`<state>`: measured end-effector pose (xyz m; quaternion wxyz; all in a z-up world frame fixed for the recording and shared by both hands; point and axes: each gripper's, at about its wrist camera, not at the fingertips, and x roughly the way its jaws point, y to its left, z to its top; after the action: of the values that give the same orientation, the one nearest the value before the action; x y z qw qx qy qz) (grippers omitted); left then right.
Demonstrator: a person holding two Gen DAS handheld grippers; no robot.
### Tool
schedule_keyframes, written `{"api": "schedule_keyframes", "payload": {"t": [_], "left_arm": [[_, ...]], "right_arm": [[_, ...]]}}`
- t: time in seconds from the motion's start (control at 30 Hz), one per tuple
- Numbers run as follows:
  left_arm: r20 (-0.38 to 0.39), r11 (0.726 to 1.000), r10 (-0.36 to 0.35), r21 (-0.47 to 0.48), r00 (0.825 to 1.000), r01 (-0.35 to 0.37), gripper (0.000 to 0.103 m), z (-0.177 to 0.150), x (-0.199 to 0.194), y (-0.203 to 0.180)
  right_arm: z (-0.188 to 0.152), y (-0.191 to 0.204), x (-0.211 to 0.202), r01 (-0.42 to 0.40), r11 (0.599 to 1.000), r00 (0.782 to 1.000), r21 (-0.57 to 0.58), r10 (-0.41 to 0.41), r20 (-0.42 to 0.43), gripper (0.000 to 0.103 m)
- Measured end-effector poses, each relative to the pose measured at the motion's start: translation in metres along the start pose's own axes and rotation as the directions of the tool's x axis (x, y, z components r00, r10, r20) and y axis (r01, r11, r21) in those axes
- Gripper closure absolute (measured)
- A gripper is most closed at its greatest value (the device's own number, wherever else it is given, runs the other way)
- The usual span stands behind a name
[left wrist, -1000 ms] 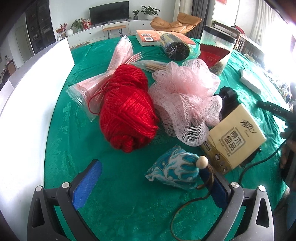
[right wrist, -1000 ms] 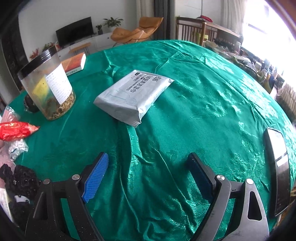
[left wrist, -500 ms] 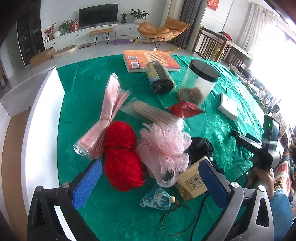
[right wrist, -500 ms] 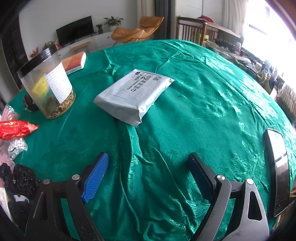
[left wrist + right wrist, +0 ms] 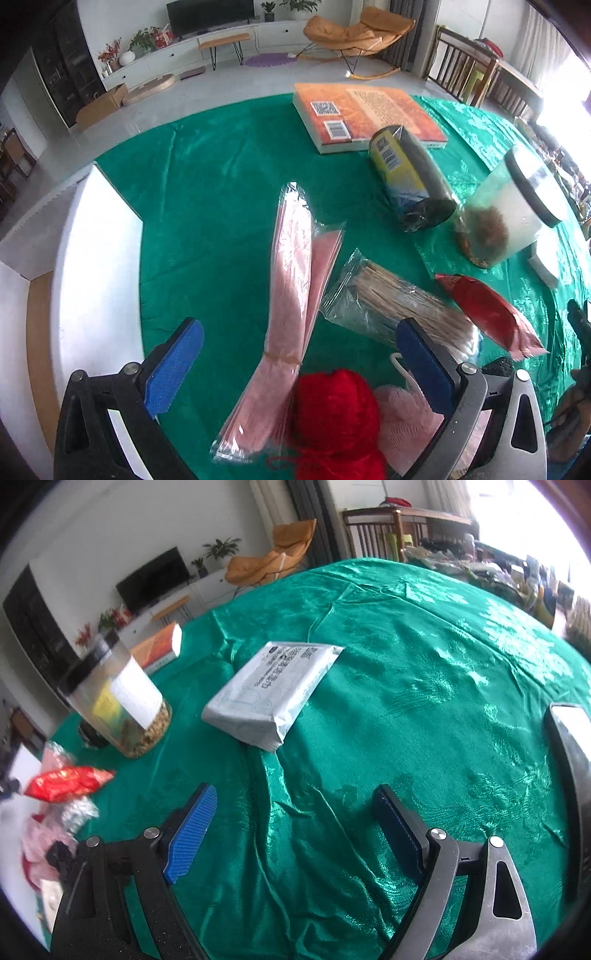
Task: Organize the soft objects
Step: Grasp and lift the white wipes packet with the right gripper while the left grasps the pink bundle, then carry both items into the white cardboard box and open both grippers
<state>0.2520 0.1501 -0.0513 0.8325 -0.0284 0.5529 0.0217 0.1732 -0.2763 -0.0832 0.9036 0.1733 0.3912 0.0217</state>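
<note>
In the left wrist view my left gripper hangs open high above the green tablecloth, nothing between its blue pads. Directly under it lie a red yarn ball, a pink mesh bath sponge half hidden behind the right finger, and a flat pack of pink bags. My right gripper is open too, low over bare green cloth, with a grey soft package lying ahead of it. Far left in that view, blurred, are the pink sponge and a red snack bag.
A white box stands along the table's left edge. A bag of wooden sticks, red snack bag, dark roll, clear jar and orange book lie beyond. A phone lies at the right.
My left gripper has risen and tilted toward the far side, so the yarn and sponge slid to the bottom of view and the pouch and tissue pack left it. The right gripper turned slightly.
</note>
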Motion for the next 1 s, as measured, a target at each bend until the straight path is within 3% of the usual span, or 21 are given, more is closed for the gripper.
{"api": "schedule_keyframes", "payload": {"t": [0.1, 0.17, 0.2, 0.23, 0.37, 0.47, 0.53, 0.6, 0.67, 0.7, 0.73, 0.83, 0.9, 1.0], "left_arm": [[-0.069, 0.999, 0.011, -0.029, 0.998, -0.013, 0.004, 0.004, 0.031, 0.002], [-0.087, 0.999, 0.003, -0.045, 0.996, -0.007, 0.034, 0.006, 0.038, 0.006], [-0.099, 0.998, -0.017, -0.069, 0.995, 0.01, 0.07, 0.007, 0.04, 0.011], [-0.102, 0.995, -0.04, -0.096, 0.994, 0.03, 0.074, 0.007, 0.04, 0.016], [-0.016, 0.992, -0.032, -0.12, 0.999, 0.03, 0.077, 0.007, 0.017, 0.027], [0.056, 0.991, -0.028, -0.126, 0.998, 0.035, 0.077, 0.005, -0.006, 0.029], [0.096, 0.989, -0.035, -0.138, 0.995, 0.049, 0.077, 0.003, -0.021, 0.033], [0.129, 0.986, -0.049, -0.15, 0.99, 0.068, 0.077, 0.003, -0.034, 0.039], [0.159, 0.982, -0.071, -0.163, 0.985, 0.098, 0.077, 0.001, -0.048, 0.045], [0.171, 0.98, -0.083, -0.166, 0.982, 0.111, 0.077, 0.0, -0.054, 0.048], [0.182, 0.978, -0.094, -0.166, 0.979, 0.125, 0.077, 0.0, -0.06, 0.051], [0.218, 0.97, -0.137, -0.167, 0.966, 0.175, 0.077, -0.002, -0.078, 0.056], [0.237, 0.962, -0.17, -0.172, 0.957, 0.213, 0.077, -0.004, -0.09, 0.058], [0.276, 0.949, -0.212, -0.173, 0.938, 0.265, 0.077, -0.013, -0.114, 0.062]], "right_arm": [[0.015, -0.016, -0.007, -0.021, 0.994, 1.0, 0.105, 0.019, 0.019, 0.014], [0.03, -0.017, -0.001, -0.038, 0.993, 0.999, 0.113, 0.04, -0.015, 0.014], [0.039, -0.017, 0.004, -0.042, 0.992, 0.998, 0.117, 0.047, -0.039, 0.014], [0.048, -0.018, 0.01, -0.044, 0.99, 0.997, 0.131, 0.053, -0.064, 0.014], [0.082, -0.025, 0.04, -0.026, 0.967, 0.978, 0.252, 0.077, -0.192, 0.014], [0.097, -0.004, 0.066, -0.02, 0.97, 0.963, 0.242, 0.084, -0.257, 0.014], [0.097, 0.018, 0.092, 0.025, 0.98, 0.939, 0.2, 0.046, -0.34, 0.01], [0.096, 0.046, 0.103, 0.115, 0.991, 0.931, 0.069, -0.084, -0.355, 0.009], [0.098, 0.063, 0.113, 0.167, 0.984, 0.918, -0.068, -0.18, -0.354, 0.018], [0.1, 0.063, 0.114, 0.183, 0.979, 0.918, -0.094, -0.205, -0.34, 0.033], [0.103, 0.063, 0.114, 0.185, 0.976, 0.916, -0.113, -0.213, -0.34, 0.035], [0.12, 0.068, 0.107, 0.096, 0.983, 0.932, -0.155, -0.143, -0.333, 0.04], [0.136, 0.079, 0.083, 0.071, 0.98, 0.963, -0.186, -0.116, -0.243, 0.04], [0.158, 0.101, 0.038, 0.034, 0.975, 0.989, -0.22, -0.064, -0.134, 0.04]]}}
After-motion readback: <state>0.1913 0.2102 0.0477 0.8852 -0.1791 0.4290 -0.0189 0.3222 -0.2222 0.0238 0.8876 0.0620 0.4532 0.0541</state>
